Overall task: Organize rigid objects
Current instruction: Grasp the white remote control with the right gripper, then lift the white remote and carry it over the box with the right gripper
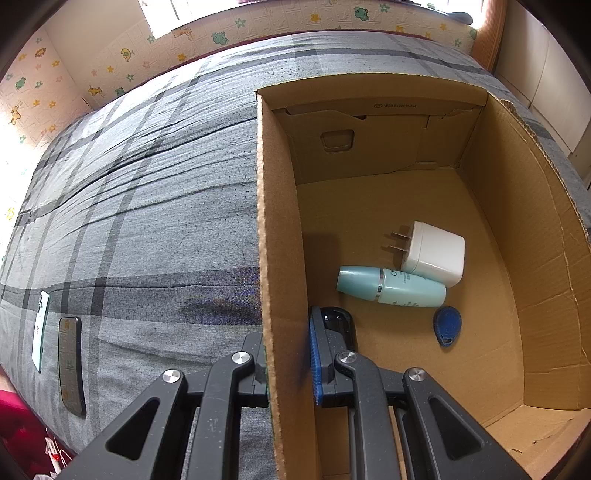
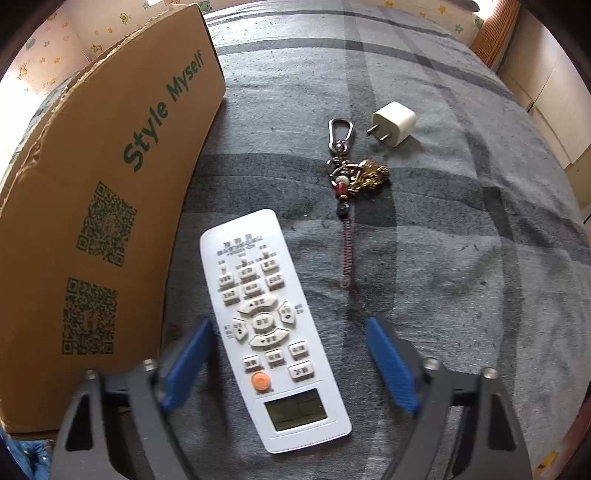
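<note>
Where box [image 1: 280,258] opens: charger [image 1: 434,253]; bottle [image 1: 391,287]; fob [image 1: 447,325].

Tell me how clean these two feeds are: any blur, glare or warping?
Left wrist: sharp; window blown out, cardboard box wall bowed by the fisheye. Right wrist: remote and pads slightly soft, keychain crisp, box side curved, no glare.

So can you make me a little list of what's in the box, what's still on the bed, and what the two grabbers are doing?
in box: white charger, teal bottle, blue key fob
on bed: remote control, keychain, second white charger
left gripper: shut on the box's side wall
right gripper: open, fingers either side of the remote, not touching
</note>
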`<state>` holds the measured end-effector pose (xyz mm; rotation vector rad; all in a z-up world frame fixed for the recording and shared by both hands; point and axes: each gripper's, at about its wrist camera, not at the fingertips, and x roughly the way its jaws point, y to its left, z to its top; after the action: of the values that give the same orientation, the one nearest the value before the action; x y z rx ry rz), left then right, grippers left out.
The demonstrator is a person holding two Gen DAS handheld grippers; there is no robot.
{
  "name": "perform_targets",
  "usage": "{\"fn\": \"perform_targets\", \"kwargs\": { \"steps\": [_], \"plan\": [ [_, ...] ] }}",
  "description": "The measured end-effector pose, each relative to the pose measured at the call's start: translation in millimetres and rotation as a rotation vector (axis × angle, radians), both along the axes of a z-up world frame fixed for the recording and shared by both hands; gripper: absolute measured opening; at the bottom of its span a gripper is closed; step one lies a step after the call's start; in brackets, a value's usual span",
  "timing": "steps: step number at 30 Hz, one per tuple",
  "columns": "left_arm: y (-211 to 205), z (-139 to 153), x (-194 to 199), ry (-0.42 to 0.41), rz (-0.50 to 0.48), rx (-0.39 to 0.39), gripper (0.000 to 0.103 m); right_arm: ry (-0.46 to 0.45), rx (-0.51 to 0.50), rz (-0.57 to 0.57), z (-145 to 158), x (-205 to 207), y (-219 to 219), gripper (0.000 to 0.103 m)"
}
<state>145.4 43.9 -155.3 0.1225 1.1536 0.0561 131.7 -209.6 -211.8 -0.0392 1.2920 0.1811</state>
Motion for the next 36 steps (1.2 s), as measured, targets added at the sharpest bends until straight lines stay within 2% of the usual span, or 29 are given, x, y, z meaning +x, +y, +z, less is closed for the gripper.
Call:
{"fn": "perform_targets", "kwargs": {
  "steps": [1,3,6,26,36],
  "plan": [
    [0,0,0,0.0,0.0,-0.001,0.015,0.009,0.002,0.007,-1,1,1,0.073],
    [1,1,0,0.0,0.0,-0.002,0.015,0.016,-0.003,0.018,-3,5,3,0.057],
    [1,1,-1,-0.001,0.001,0.001,0.015,-0.01,-0.023,0.031,-1,4,10,0.051],
    [1,0,-2,-0.001,0.002,-0.001,0.015,-0.061,-0.015,0.015,39,-8,21,0.049],
    [1,0,-2,-0.001,0.003,-0.002,0.015,-0.105,-0.031,0.007,84,-11,14,0.049]
  ]
}}
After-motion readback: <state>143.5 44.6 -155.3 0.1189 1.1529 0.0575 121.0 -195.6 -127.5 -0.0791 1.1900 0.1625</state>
